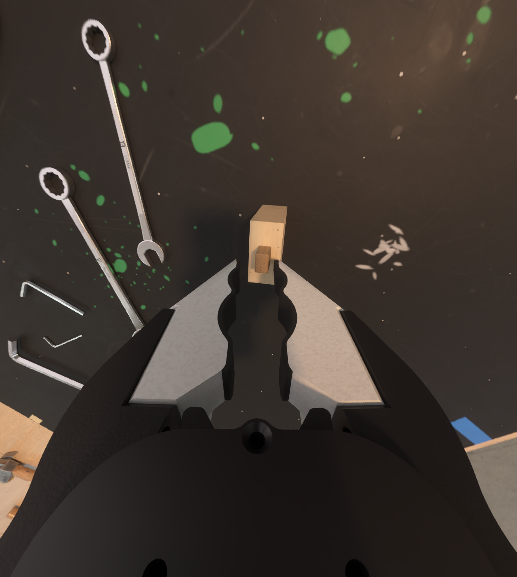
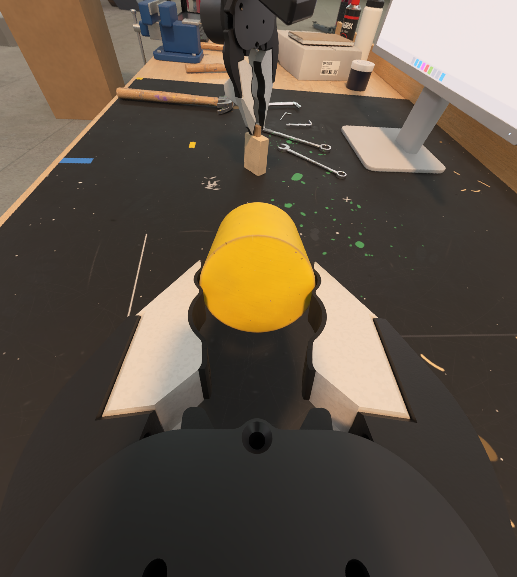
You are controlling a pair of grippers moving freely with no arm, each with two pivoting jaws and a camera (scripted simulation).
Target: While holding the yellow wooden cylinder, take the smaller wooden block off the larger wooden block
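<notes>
A small brown wooden block (image 1: pixel 262 260) stands on top of a larger pale wooden block (image 1: pixel 268 228), which stands upright on the black mat. My left gripper (image 1: pixel 257 263) is open and points down at them, with its fingertips on either side of the small block and a gap at each side. The right wrist view shows this from afar: the left gripper (image 2: pixel 255 123), the small block (image 2: pixel 257 130) and the larger block (image 2: pixel 255 154). My right gripper (image 2: pixel 257 268) is shut on the yellow wooden cylinder (image 2: pixel 257 281) and holds it above the mat, well short of the blocks.
Two wrenches (image 1: pixel 116 125) (image 1: pixel 88 243) and several hex keys (image 1: pixel 51 299) lie left of the blocks. A monitor stand (image 2: pixel 407 150) is on the right. A hammer (image 2: pixel 169 96), a blue vise (image 2: pixel 176 37), a white box (image 2: pixel 313 59) and a dark jar (image 2: pixel 360 75) are at the far end.
</notes>
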